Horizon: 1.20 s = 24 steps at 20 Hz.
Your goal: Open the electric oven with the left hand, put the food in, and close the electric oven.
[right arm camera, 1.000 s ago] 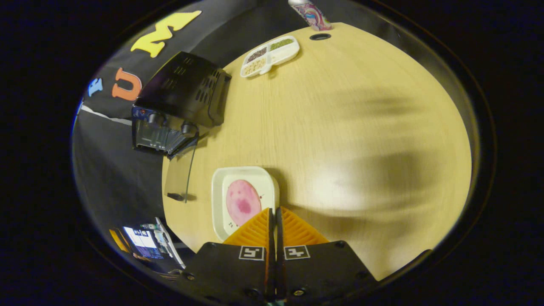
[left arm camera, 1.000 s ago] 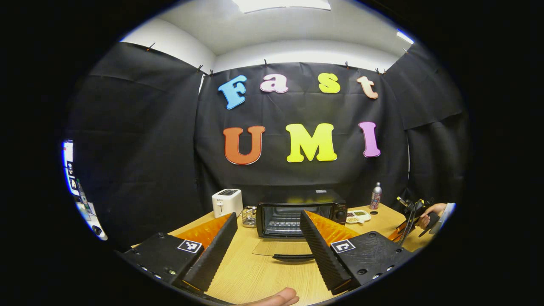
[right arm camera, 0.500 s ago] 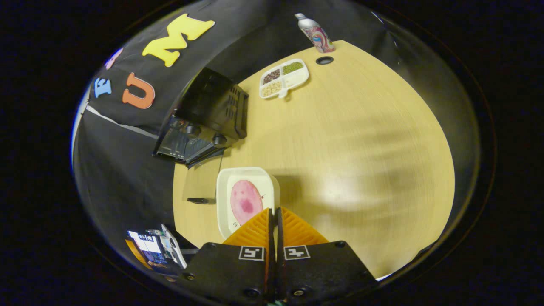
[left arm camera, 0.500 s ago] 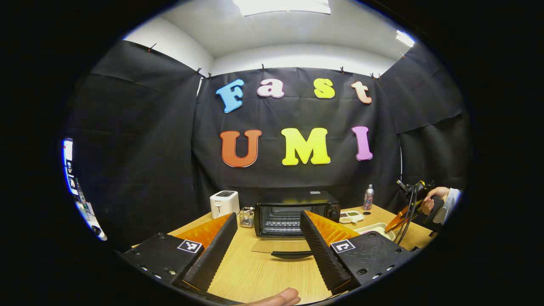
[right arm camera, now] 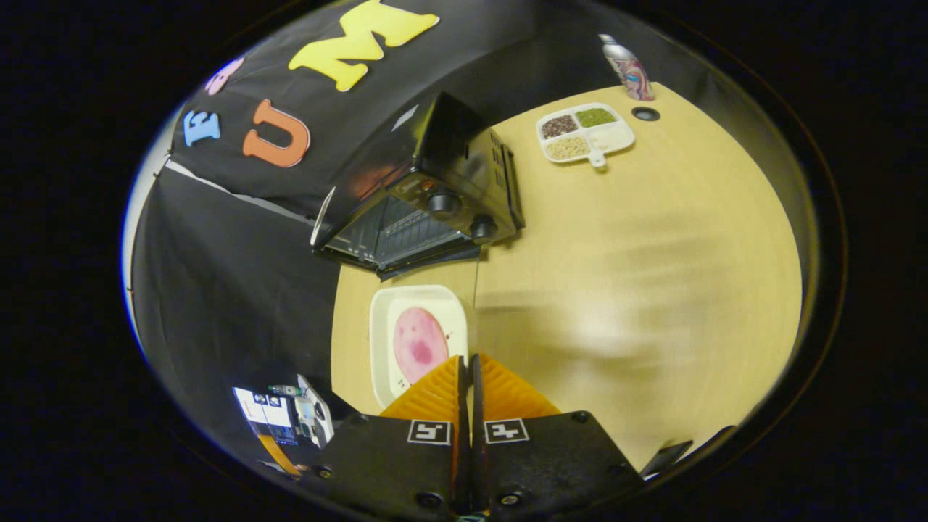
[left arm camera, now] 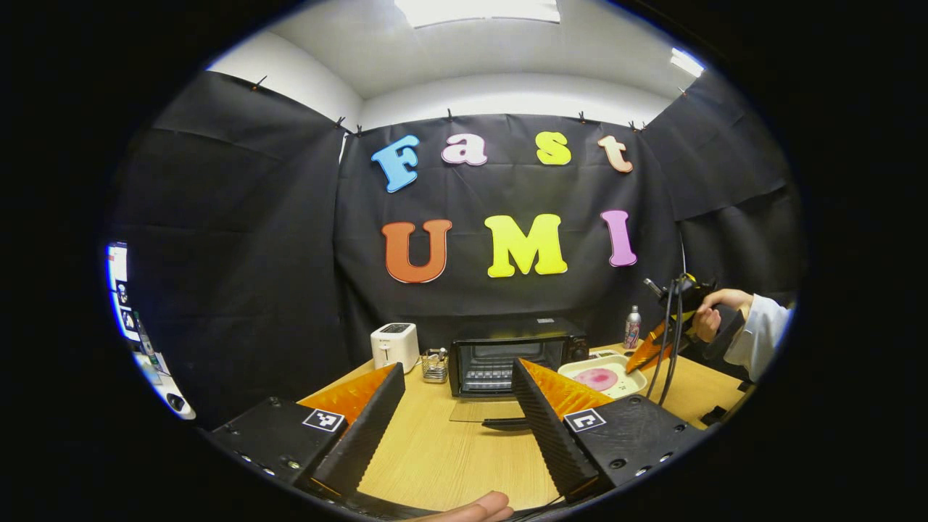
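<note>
Nearest, the left gripper (left arm camera: 458,406) stands with its two orange-and-black fingers wide apart, holding nothing, low over the pale wooden table (left arm camera: 449,464) in front of the black electric oven (left arm camera: 507,355). That oven's glass door (left arm camera: 478,412) lies folded down flat, handle toward the gripper, nothing between them. To the oven's right, the right gripper (right arm camera: 467,377) has its fingers pressed together on the rim of one square white tray (right arm camera: 417,341) carrying one round pink slice of food (right arm camera: 419,344); the tray sits just before the oven's open mouth. Left of the oven: one small wire basket (left arm camera: 436,365), then one white toaster (left arm camera: 394,346). Beyond the oven's right side: one divided white snack dish (right arm camera: 584,133) and one patterned bottle (right arm camera: 628,69).
</note>
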Tool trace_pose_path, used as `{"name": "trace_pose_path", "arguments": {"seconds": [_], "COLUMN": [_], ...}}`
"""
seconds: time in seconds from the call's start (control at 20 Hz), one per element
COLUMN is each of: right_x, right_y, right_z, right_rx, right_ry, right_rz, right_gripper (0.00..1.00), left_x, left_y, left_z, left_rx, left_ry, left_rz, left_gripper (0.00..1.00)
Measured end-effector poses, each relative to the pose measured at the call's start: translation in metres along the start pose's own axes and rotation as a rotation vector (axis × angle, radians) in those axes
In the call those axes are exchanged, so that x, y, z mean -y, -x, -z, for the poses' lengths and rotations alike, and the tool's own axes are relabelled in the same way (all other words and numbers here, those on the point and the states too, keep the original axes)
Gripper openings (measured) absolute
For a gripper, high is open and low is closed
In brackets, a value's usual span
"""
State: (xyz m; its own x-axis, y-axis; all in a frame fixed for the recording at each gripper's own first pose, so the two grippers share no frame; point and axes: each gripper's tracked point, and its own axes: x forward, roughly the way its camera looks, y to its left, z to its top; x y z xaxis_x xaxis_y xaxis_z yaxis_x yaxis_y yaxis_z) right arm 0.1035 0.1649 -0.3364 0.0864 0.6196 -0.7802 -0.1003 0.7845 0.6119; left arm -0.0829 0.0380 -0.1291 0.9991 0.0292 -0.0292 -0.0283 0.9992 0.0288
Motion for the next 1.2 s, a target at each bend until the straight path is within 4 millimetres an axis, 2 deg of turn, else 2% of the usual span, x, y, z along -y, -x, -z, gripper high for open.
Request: {"name": "trace_pose_path", "arguments": {"seconds": [0.1, 0.25, 0.3, 0.35, 0.6, 0.85, 1.05, 1.1, 1.2], "right_x": [-0.018, -0.041, -0.047, -0.052, -0.073, -0.075, -0.08, -0.081, -0.083], "right_y": [-0.018, -0.048, -0.059, -0.068, -0.107, -0.139, -0.154, -0.158, -0.162], "right_z": [0.0, -0.001, -0.005, -0.009, -0.035, -0.069, -0.09, -0.095, -0.105], "right_rx": [0.001, 0.008, 0.024, 0.044, 0.184, 0.375, 0.537, 0.572, 0.625], "right_ry": [-0.021, -0.081, -0.095, -0.104, -0.225, -0.444, -0.557, -0.582, -0.611], "right_rz": [-0.004, 0.004, 0.009, 0.021, 0.018, 0.018, 0.021, 0.021, 0.025], "right_gripper": [0.01, 0.04, 0.01, 0.04, 0.02, 0.04, 0.04, 0.01, 0.04], "left_x": [-0.008, -0.01, -0.014, -0.02, -0.04, -0.058, -0.07, -0.072, -0.074], "left_y": [0.001, 0.004, 0.004, 0.003, 0.001, -0.004, -0.008, -0.01, -0.011], "left_z": [0.004, 0.011, 0.013, 0.016, 0.028, 0.043, 0.047, 0.048, 0.052], "left_rx": [-0.009, -0.026, -0.029, -0.033, -0.053, -0.072, -0.066, -0.068, -0.076], "left_ry": [-0.005, 0.028, 0.033, 0.031, 0.013, -0.005, -0.028, -0.03, -0.022], "left_rz": [-0.006, 0.022, 0.019, 0.012, -0.01, -0.022, -0.025, -0.022, -0.014], "left_gripper": [0.94, 0.94, 0.94, 0.94, 0.94, 0.94, 0.94, 0.94, 0.94]}}
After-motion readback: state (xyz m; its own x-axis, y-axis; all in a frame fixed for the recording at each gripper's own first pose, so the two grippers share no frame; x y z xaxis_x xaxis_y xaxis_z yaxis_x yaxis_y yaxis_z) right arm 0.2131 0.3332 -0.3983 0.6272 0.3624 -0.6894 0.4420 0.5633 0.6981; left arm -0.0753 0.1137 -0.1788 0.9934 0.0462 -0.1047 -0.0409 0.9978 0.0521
